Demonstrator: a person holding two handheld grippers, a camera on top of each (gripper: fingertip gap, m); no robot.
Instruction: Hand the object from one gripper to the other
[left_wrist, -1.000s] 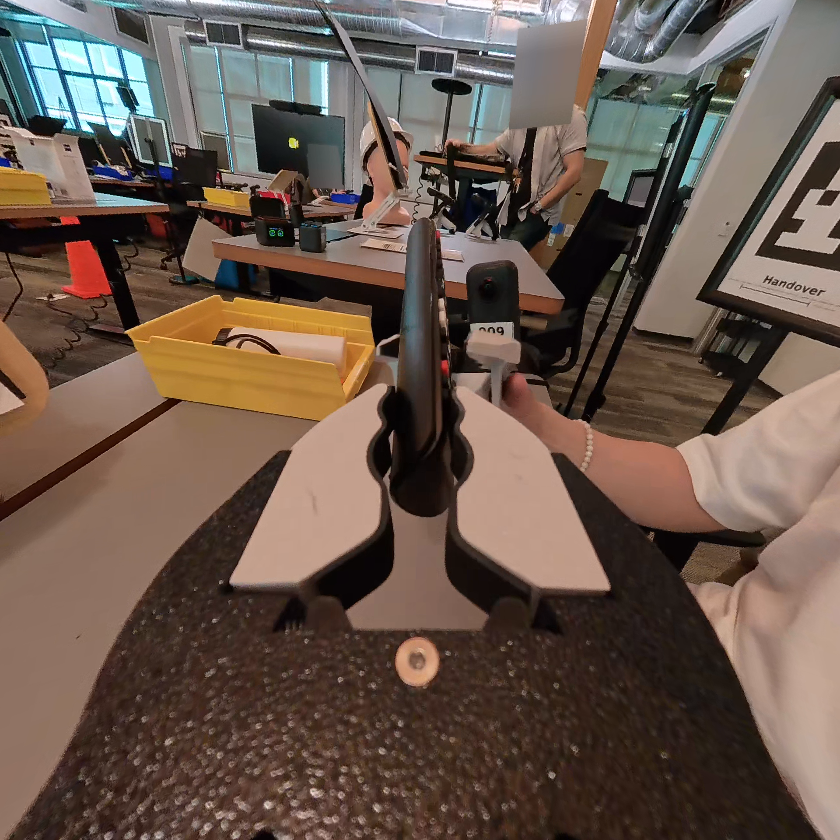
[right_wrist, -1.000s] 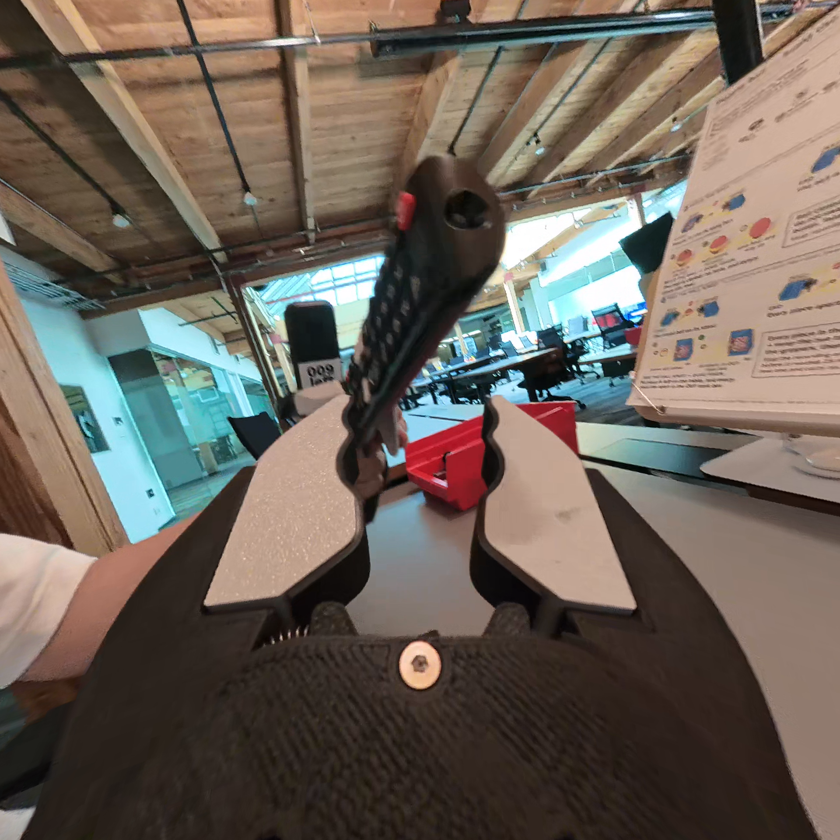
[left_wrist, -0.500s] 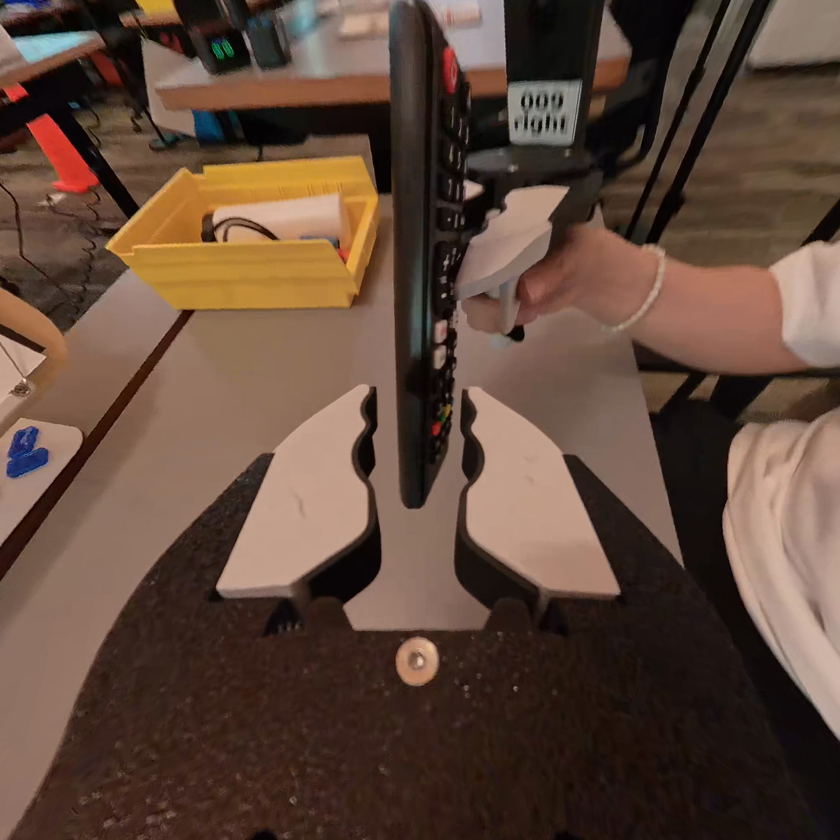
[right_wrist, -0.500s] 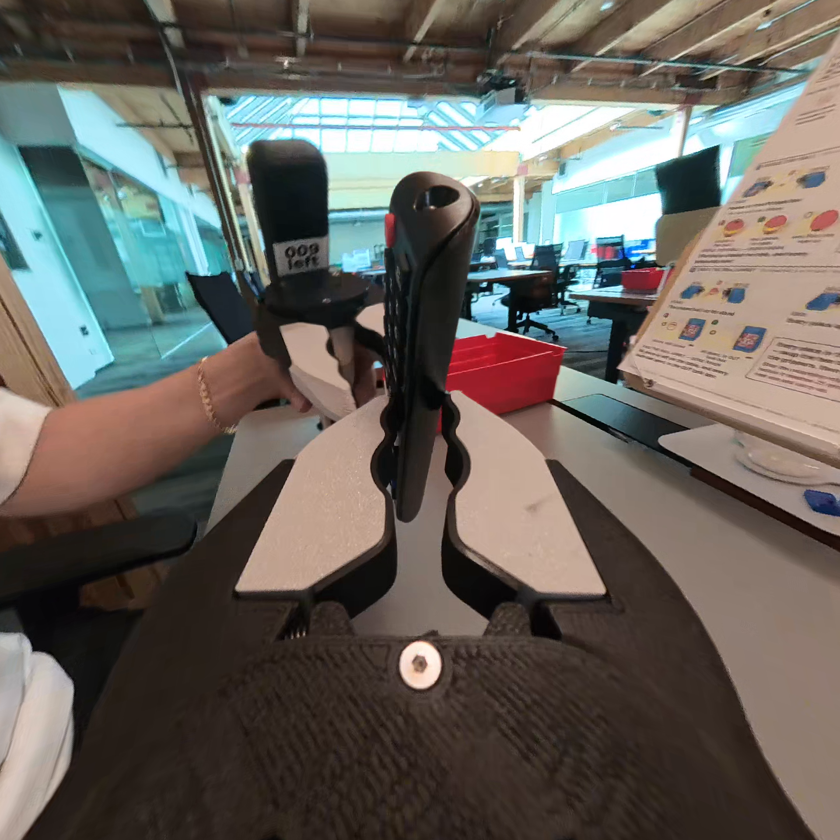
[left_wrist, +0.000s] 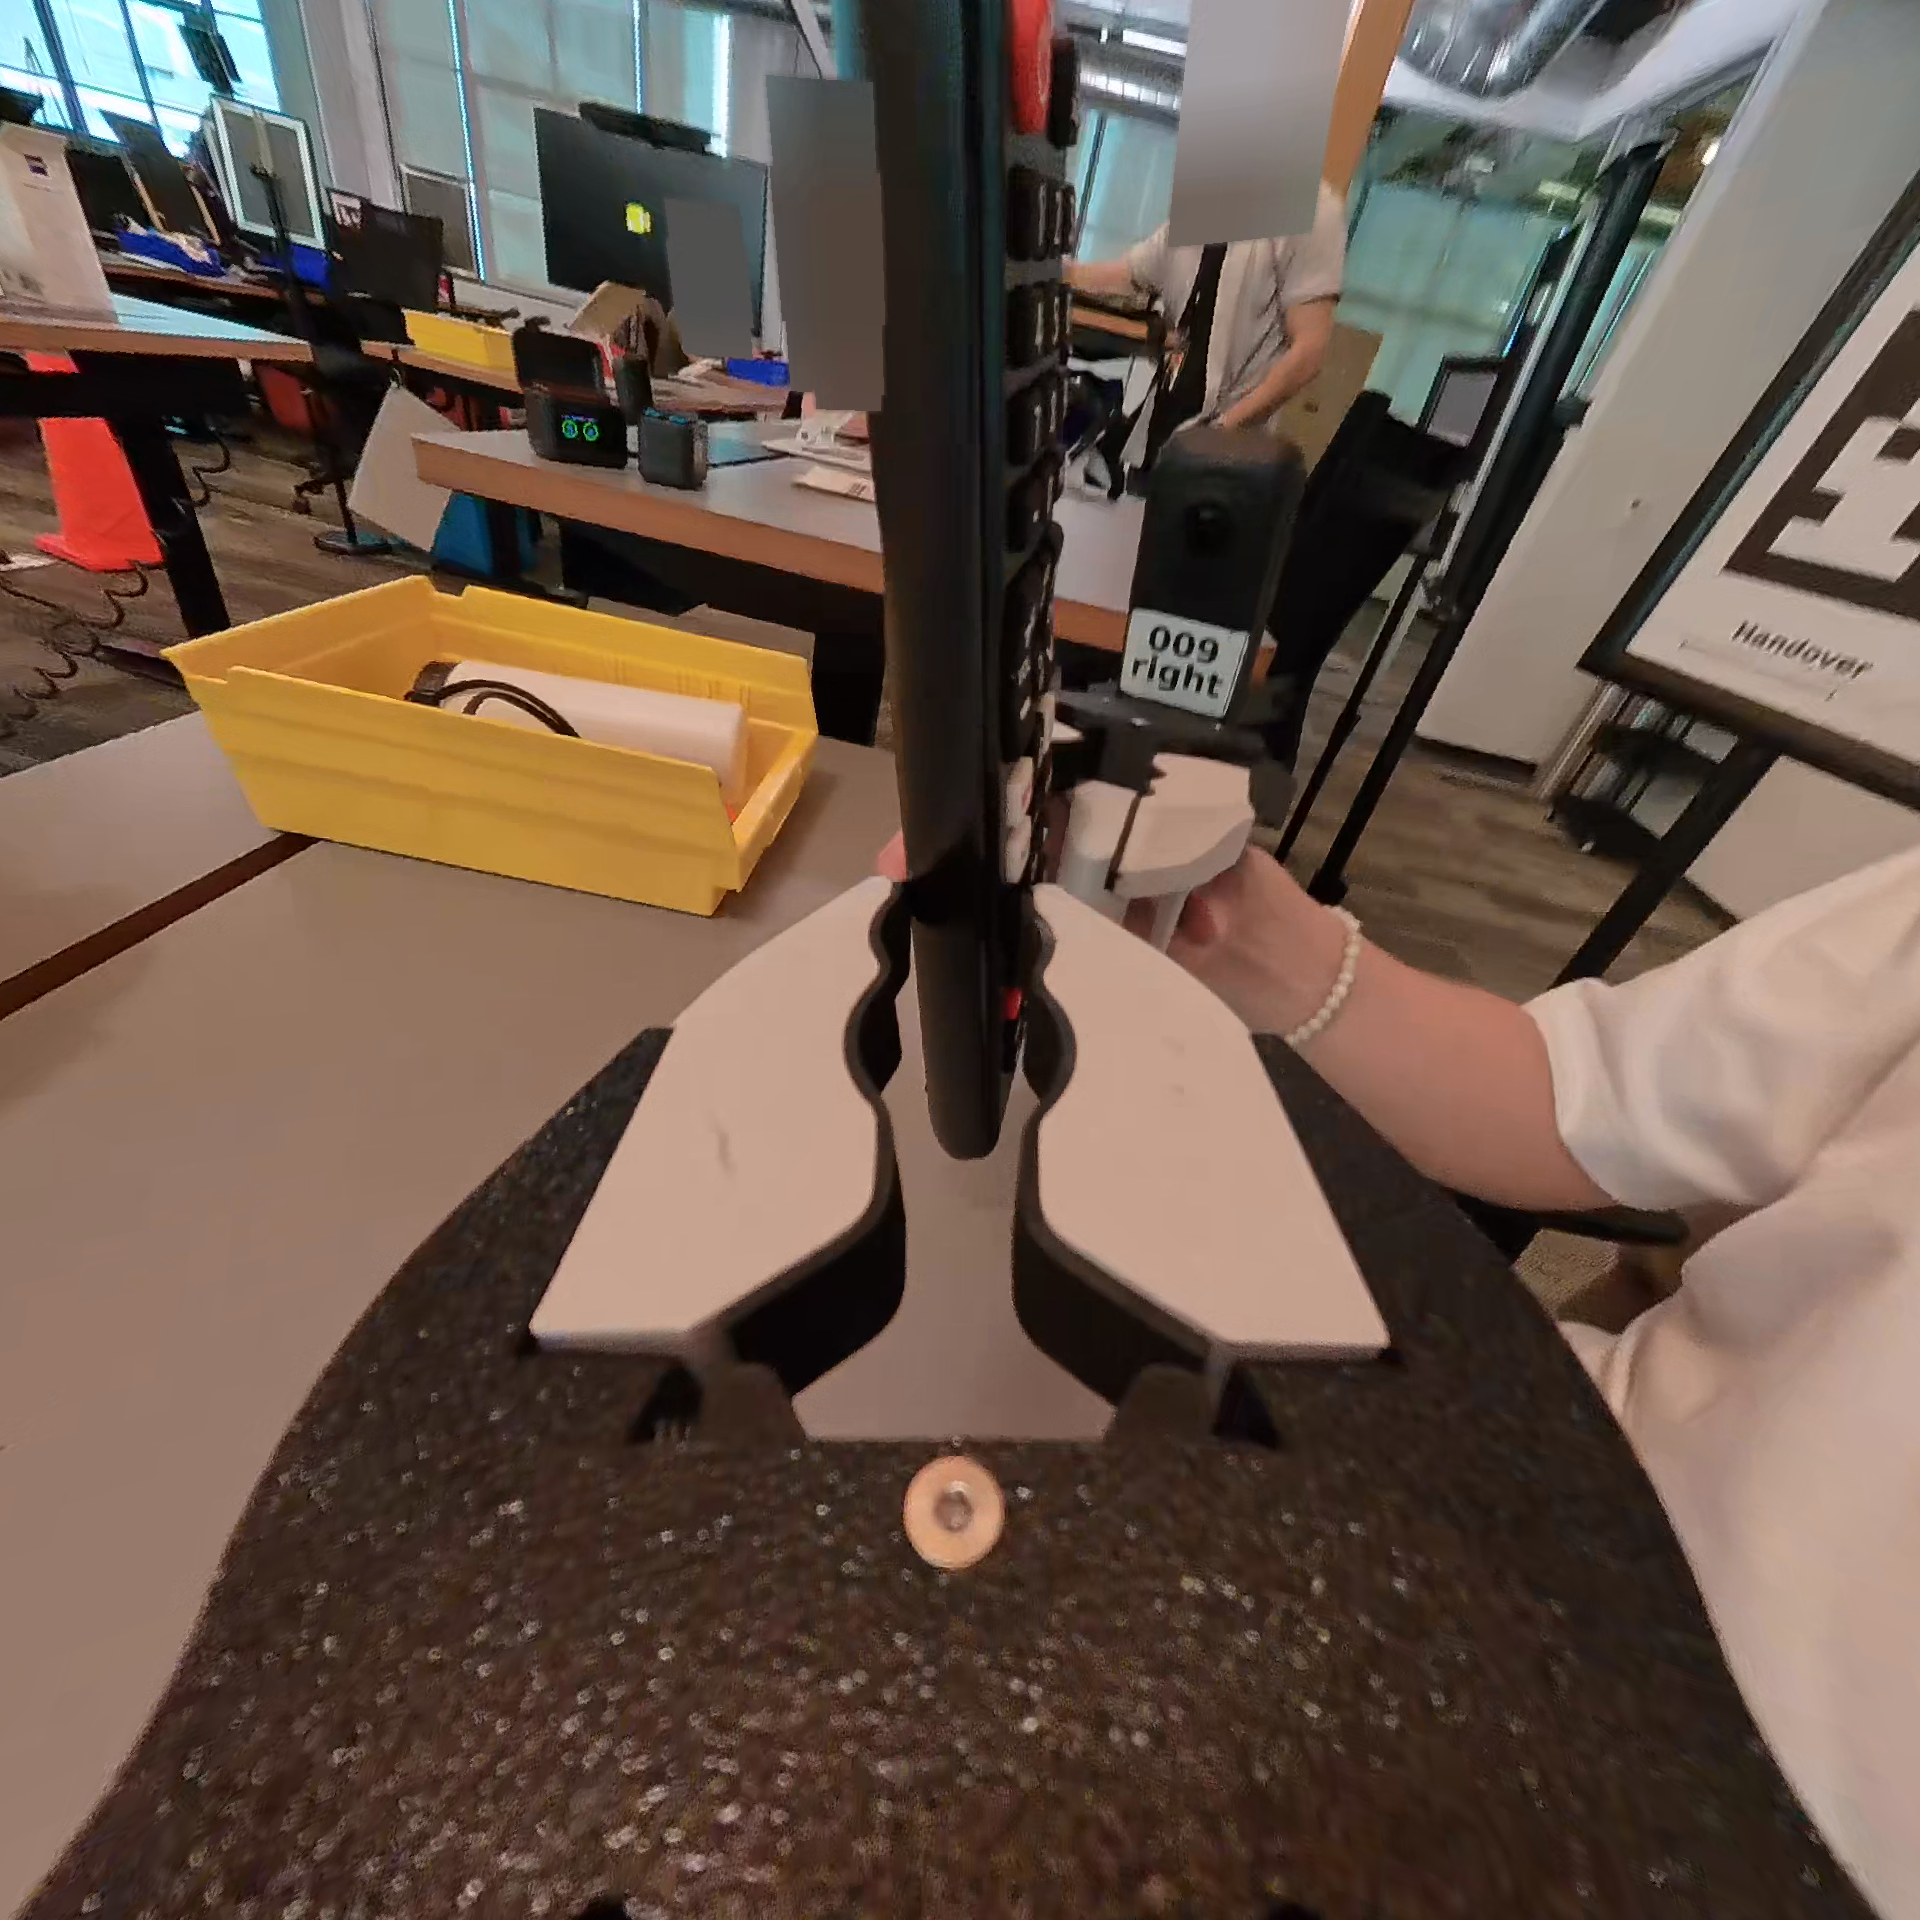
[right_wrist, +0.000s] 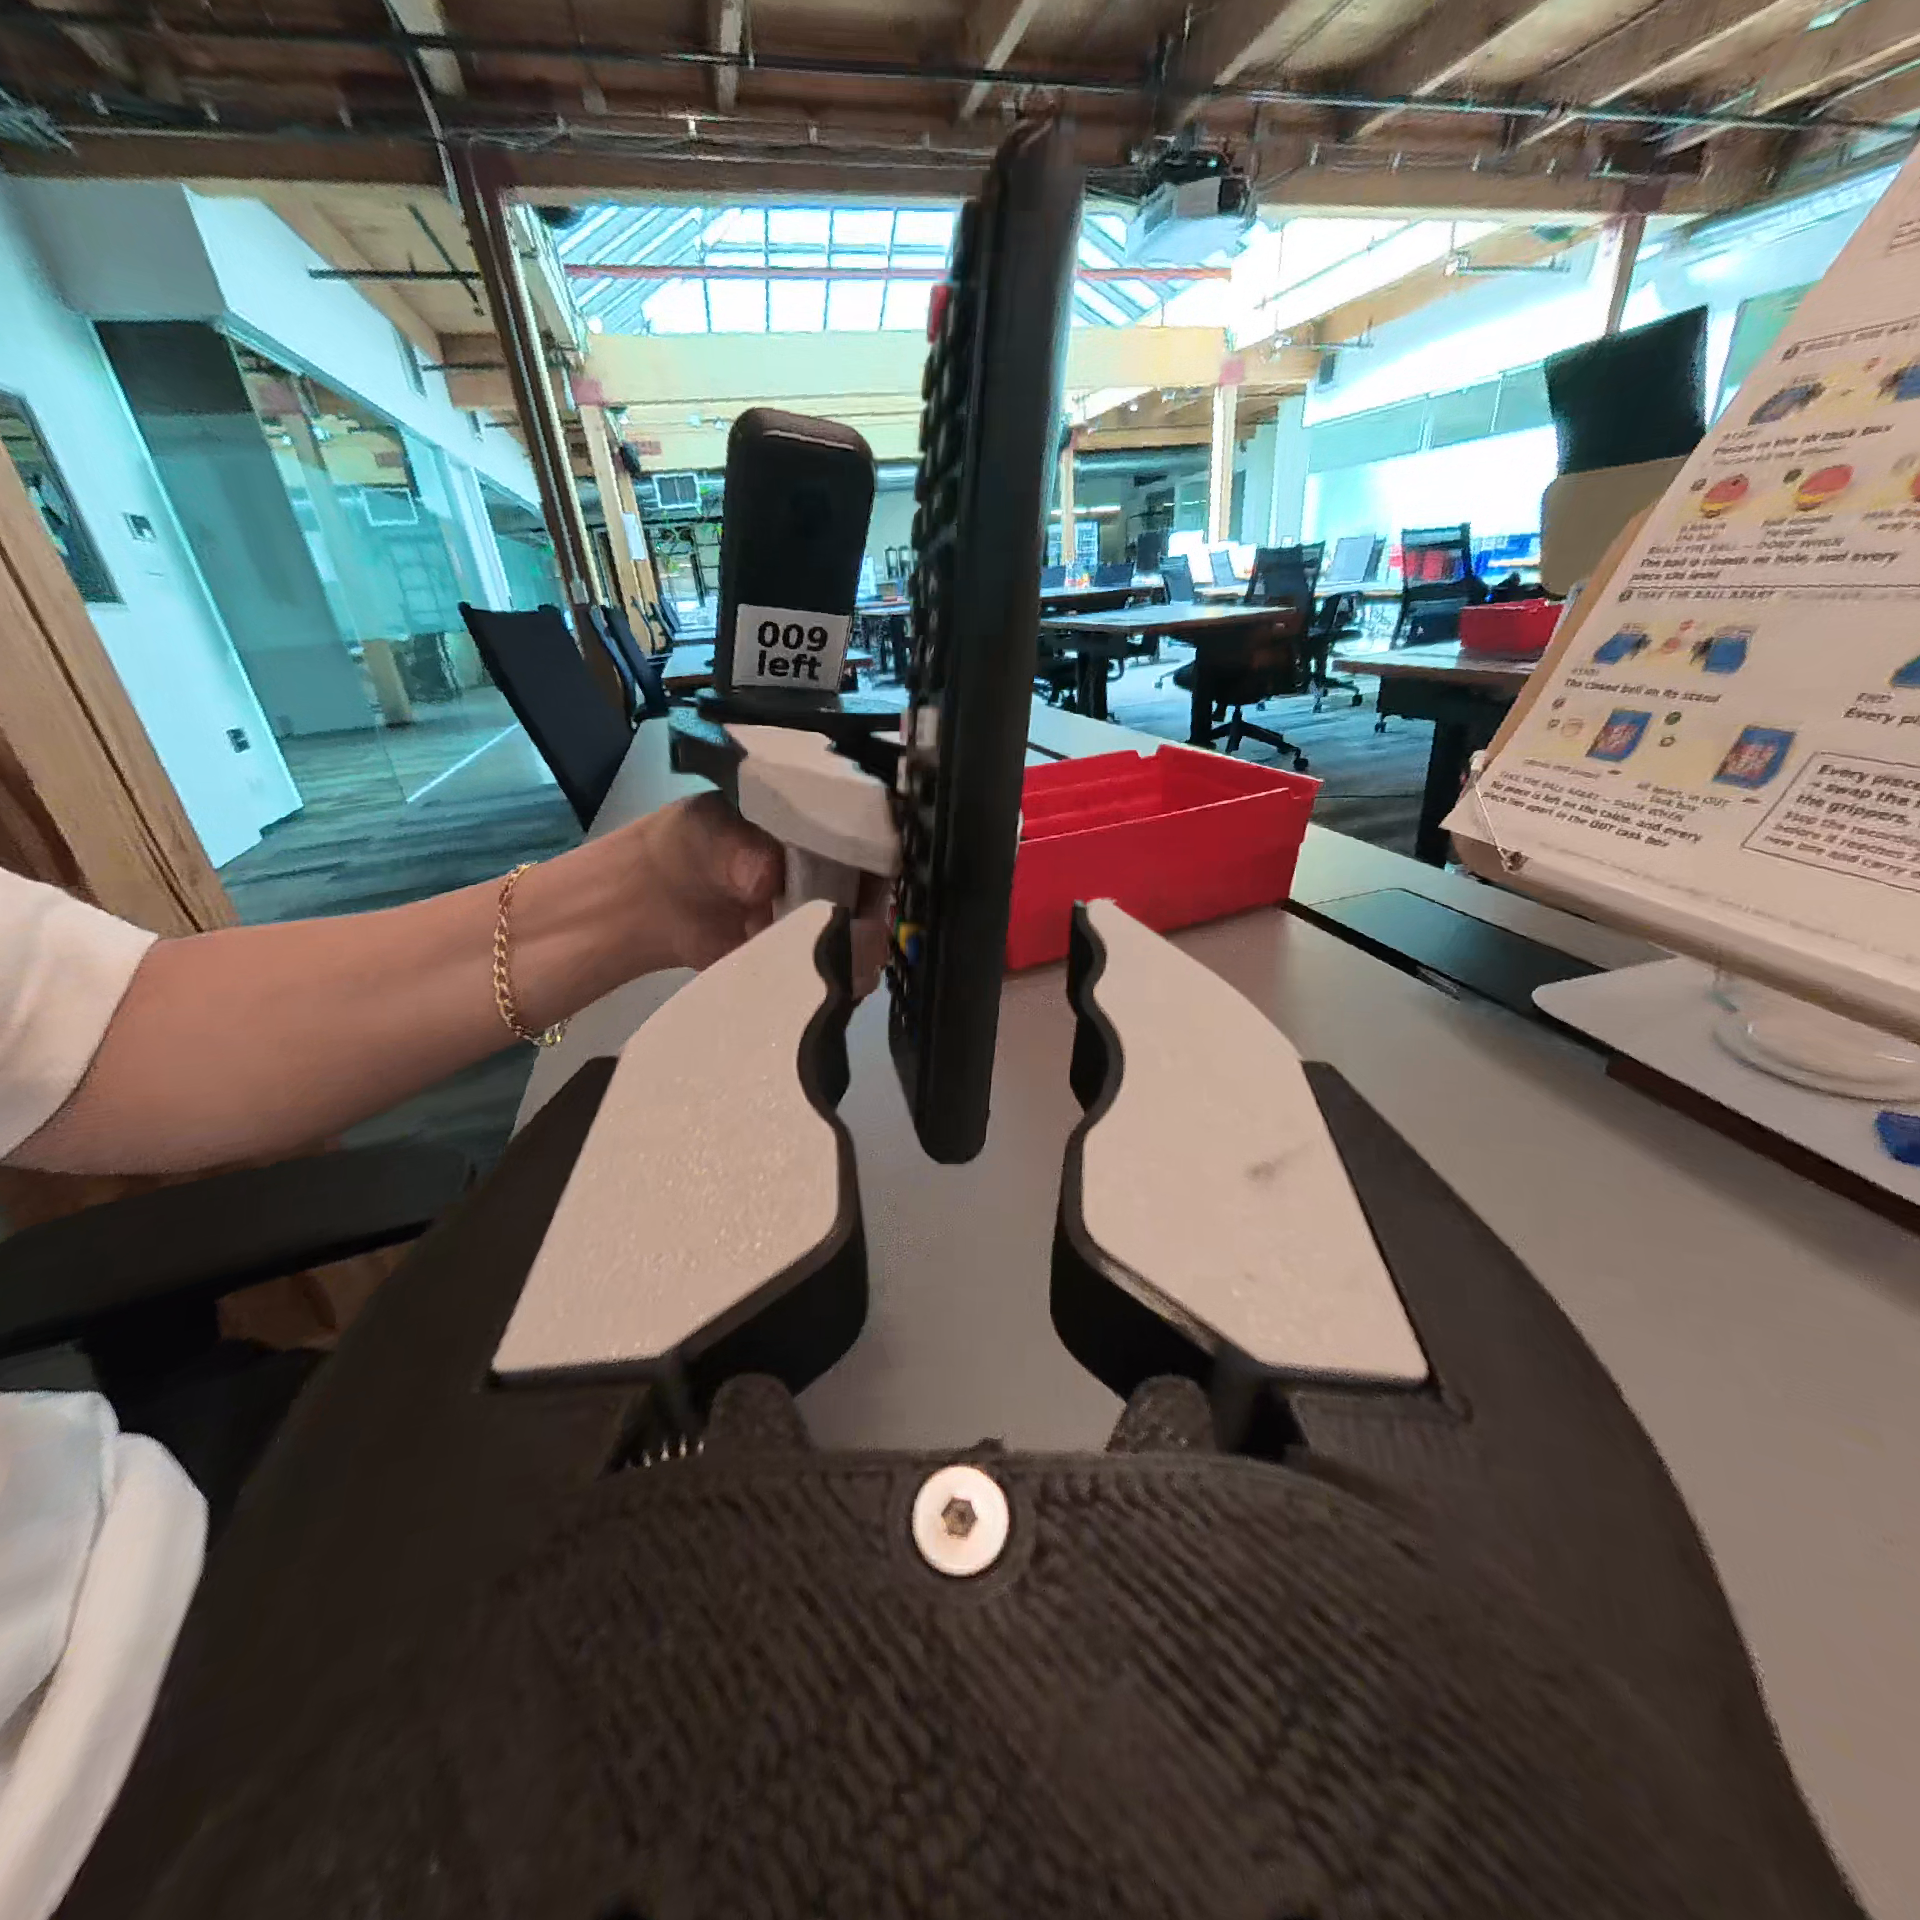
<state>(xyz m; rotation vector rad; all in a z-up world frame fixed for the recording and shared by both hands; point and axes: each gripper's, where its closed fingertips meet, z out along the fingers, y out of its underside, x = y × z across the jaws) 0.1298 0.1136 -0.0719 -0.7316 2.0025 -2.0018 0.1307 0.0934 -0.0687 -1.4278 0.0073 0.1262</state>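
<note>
Above a grey surface (left_wrist: 312, 1091), one black remote control (left_wrist: 951, 582) stands upright on its edge, its lower end clamped between the fingers of the left hand-held gripper (left_wrist: 964, 940). The right hand-held gripper (right_wrist: 951, 945) sits with its fingers spread apart on either side of the same remote, touching neither face. By my judgement the remote now hangs from a single grip low on its long body, so it could tip or slide if the left fingers loosen, or be knocked askew if the right one pulls away at an angle and clips it. Counted: one surface, two bins, namely a yellow bin (left_wrist: 488, 769) holding a white roll and a dark cable, and a red bin (right_wrist: 1153, 831); two hand-held grippers; one remote control; one leaning instruction sheet (right_wrist: 1714, 665).
</note>
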